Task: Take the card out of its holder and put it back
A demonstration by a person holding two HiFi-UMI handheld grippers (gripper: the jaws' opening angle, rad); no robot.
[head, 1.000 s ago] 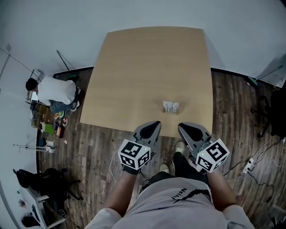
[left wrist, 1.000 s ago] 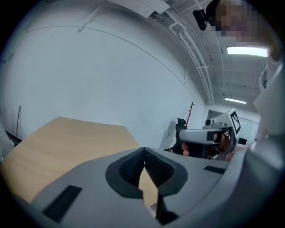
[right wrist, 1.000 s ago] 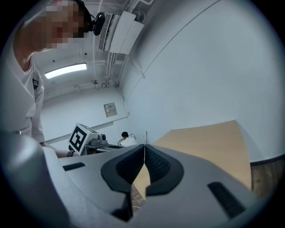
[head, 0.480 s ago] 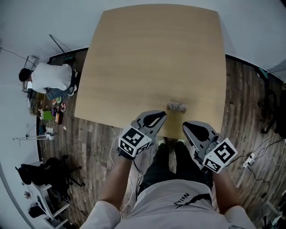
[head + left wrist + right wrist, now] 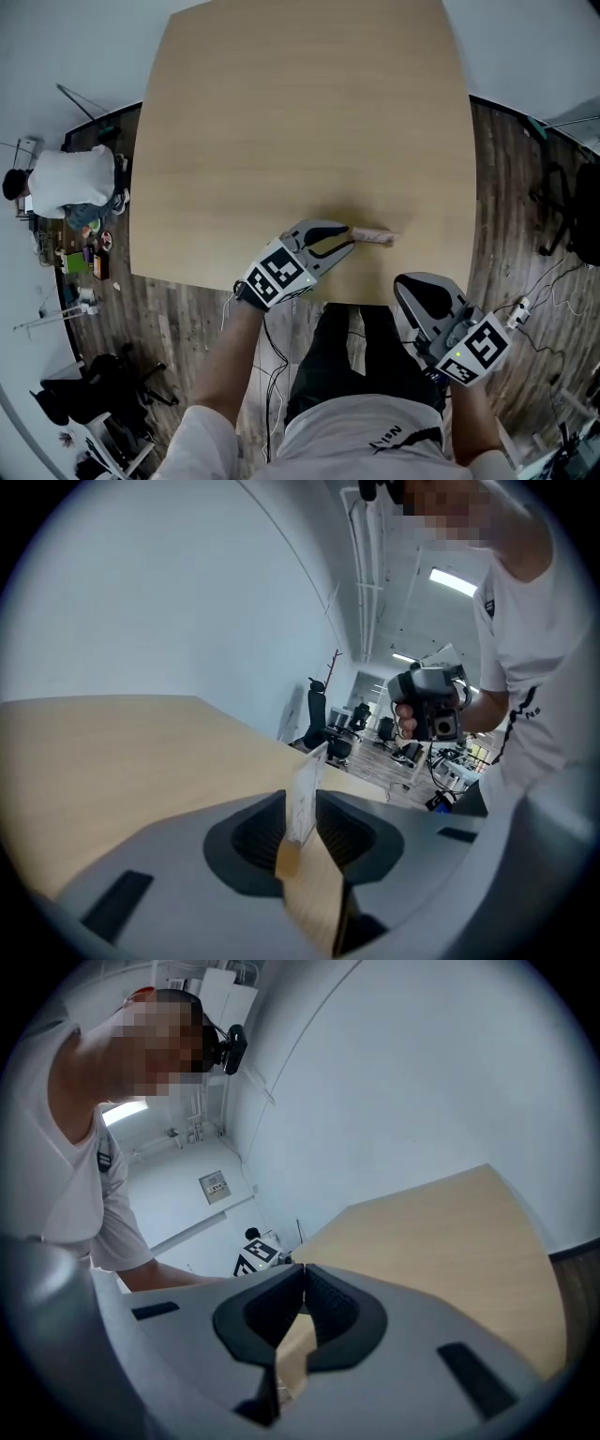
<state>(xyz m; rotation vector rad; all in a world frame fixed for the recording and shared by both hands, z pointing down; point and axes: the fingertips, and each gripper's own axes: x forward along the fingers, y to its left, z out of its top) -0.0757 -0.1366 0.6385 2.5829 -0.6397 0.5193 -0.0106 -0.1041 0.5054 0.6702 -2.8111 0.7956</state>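
Observation:
A small white card stands on edge in its low holder near the front edge of the tan table. My left gripper reaches over that edge, and its jaws close on the card's left end. In the left gripper view the card sits edge-on between the two pads, left gripper shut on it. My right gripper hangs off the table's front, to the right and nearer me, jaws together and empty; it also shows as the right gripper.
A person in a white shirt crouches on the wooden floor at the far left among small items. Office chairs and a power strip with cables lie to the right. The table top beyond the card is bare.
My left gripper has moved forward over the table edge and its jaws now hold the card. The right gripper has dropped back to the lower right. The table looks closer.

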